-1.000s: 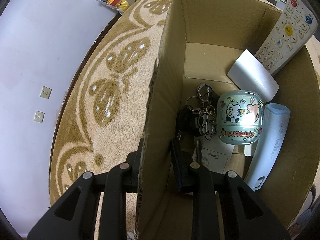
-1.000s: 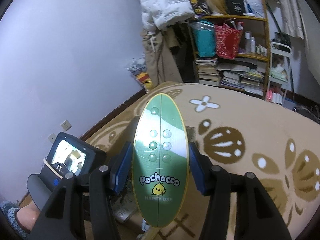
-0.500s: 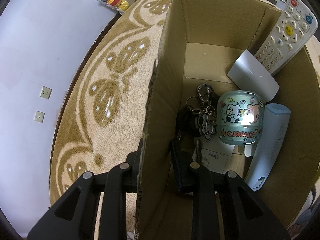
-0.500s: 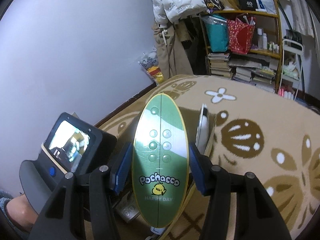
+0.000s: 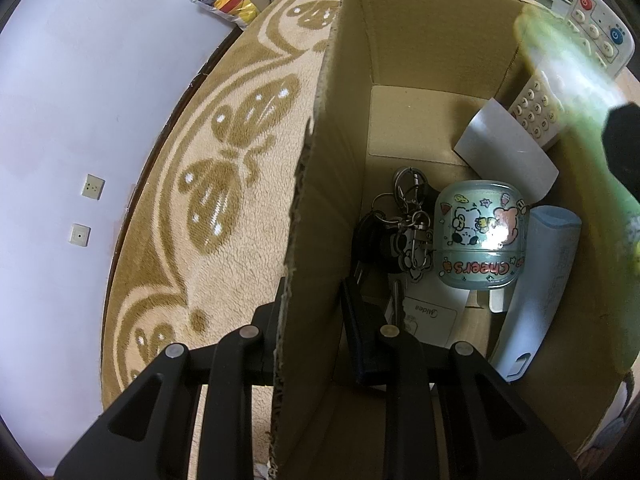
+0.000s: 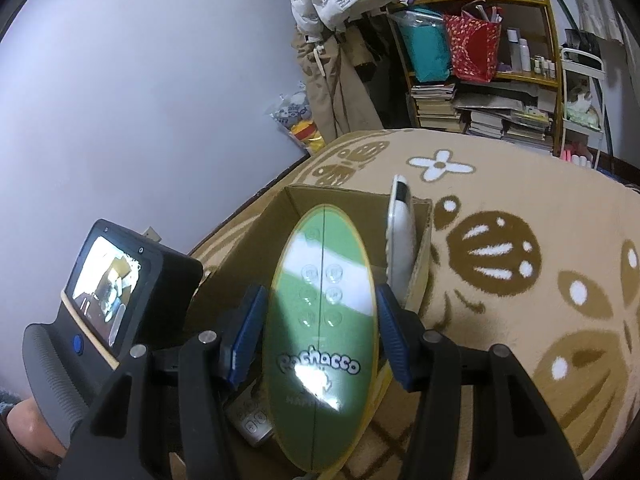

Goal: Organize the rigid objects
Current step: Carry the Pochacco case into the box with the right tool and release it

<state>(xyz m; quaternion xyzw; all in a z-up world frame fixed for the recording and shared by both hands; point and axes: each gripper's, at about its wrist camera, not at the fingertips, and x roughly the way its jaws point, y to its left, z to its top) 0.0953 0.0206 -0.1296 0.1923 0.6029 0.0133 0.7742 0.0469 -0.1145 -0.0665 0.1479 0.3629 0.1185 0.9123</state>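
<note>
A cardboard box (image 5: 420,32) sits on the patterned rug (image 5: 224,184). The left gripper (image 5: 312,300) is clamped on the box's side wall. The right gripper (image 6: 320,312) grips a green oval case (image 6: 322,320) over the box, above a mug (image 5: 480,236) and keys (image 5: 404,216).

A green oval Pochacco case (image 6: 322,344), yellow-rimmed, stands tilted above the open cardboard box (image 5: 408,56). On the box floor lie a clear cartoon-printed container (image 5: 480,236), a key bunch (image 5: 400,224) and a pale-blue case (image 5: 540,292); a white remote (image 5: 576,68) leans in the far-right corner.
</note>
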